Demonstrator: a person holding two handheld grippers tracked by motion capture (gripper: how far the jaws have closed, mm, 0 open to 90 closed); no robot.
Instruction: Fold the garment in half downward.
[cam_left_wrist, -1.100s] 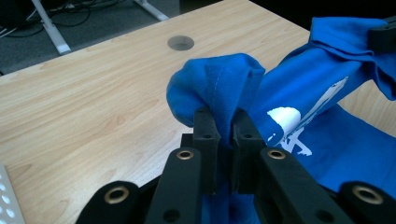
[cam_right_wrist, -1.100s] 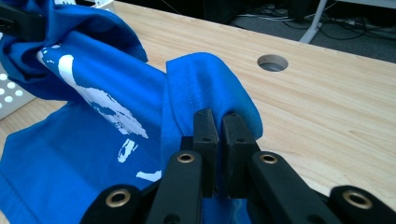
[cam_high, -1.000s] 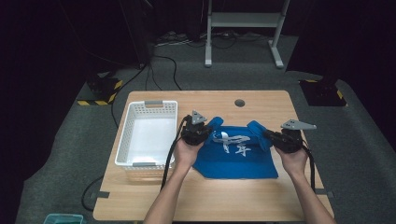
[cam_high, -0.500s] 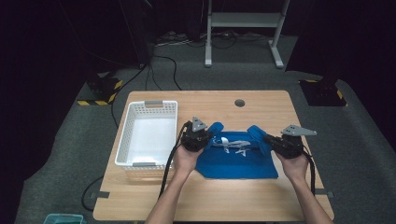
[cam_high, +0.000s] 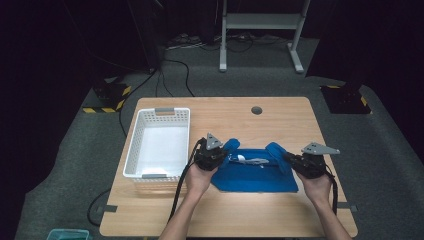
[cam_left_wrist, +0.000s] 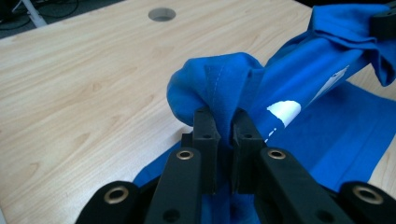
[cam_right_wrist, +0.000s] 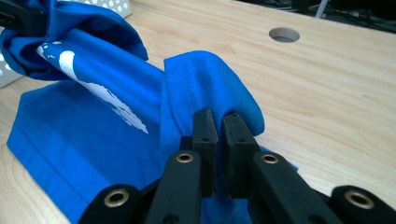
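You have the blue shirt (cam_high: 255, 172) pinched at both ends: your left gripper (cam_left_wrist: 219, 123) and right gripper (cam_right_wrist: 215, 123) are each clamped tight on a bunched fold. Its far edge is lifted, likely for folding toward you; its near half lies on the table (cam_high: 240, 215).

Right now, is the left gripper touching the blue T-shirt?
Touching. The left gripper view shows the left gripper with jaws pinched shut on a fold of the blue T-shirt.

White perforated basket (cam_high: 158, 145) on the wooden table (cam_high: 240, 215), left side; round hole (cam_high: 257, 110) near the far edge
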